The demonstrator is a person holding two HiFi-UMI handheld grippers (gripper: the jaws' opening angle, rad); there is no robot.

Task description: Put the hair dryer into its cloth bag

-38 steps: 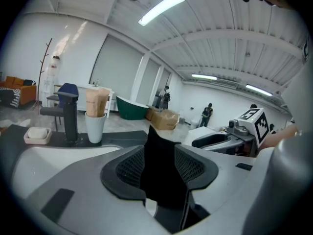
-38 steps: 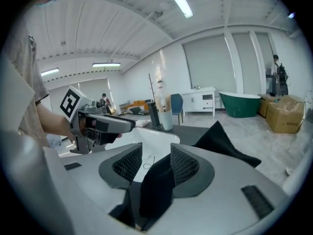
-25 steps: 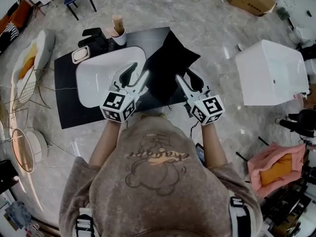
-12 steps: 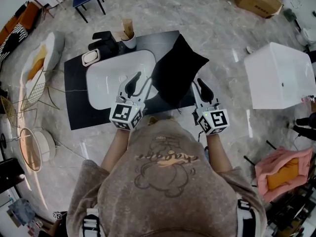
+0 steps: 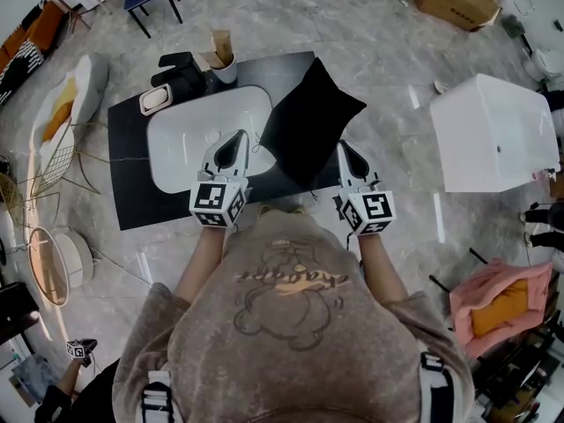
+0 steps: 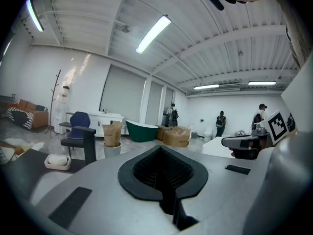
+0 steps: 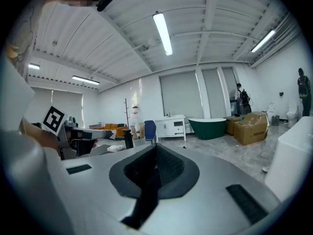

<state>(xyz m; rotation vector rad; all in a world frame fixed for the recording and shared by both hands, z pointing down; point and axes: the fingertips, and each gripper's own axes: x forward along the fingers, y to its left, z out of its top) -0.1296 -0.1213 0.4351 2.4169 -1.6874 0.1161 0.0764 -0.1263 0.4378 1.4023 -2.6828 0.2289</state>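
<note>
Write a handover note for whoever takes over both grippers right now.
Left gripper: shut, jaws have just been closing, nothing between them.
Right gripper: the same, shut and empty.
Things: the black cloth bag lies on the table, ahead and between the grippers. What looks like the hair dryer sits at the table's far left corner.
Done: nothing yet; neither is held.
Left: open the bag, fetch the dryer, slide it in.

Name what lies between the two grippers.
The black bag, on the dark table, lies between the left gripper and right gripper, whose jaws have just closed; the head view shows it.
</note>
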